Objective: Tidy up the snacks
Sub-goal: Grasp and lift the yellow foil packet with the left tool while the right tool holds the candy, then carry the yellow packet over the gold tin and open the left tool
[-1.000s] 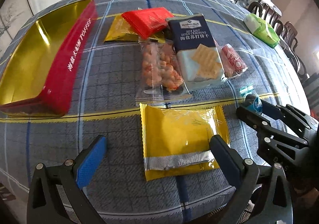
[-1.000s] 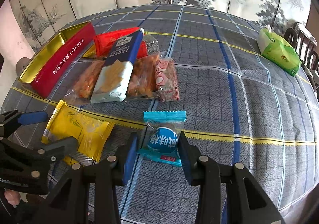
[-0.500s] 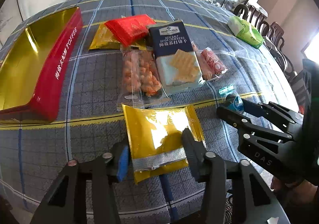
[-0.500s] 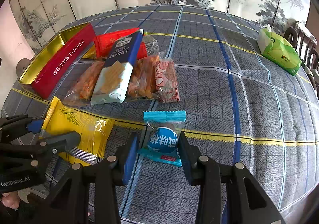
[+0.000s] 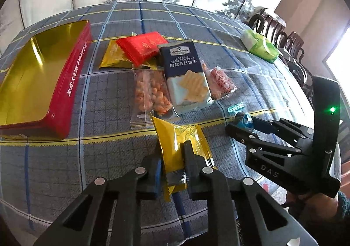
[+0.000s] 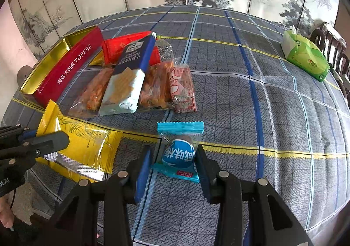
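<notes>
Left gripper (image 5: 172, 165) pinched on the near end of the yellow packet (image 5: 182, 147), far end tilted up off the cloth (image 5: 109, 158), presumably for carrying to the open toffee tin (image 5: 39, 75) at far left. Right gripper (image 6: 172, 165) set narrowly around the blue candy (image 6: 178, 154) lying flat on the cloth, fingers (image 6: 143, 165) just beside the wrapper (contact not clear), likely poised for the next pick. Remaining snacks heaped between tin and candy: crackers (image 5: 186, 75) overlapping peanuts (image 5: 151, 95), red packet (image 5: 142, 48) behind.
</notes>
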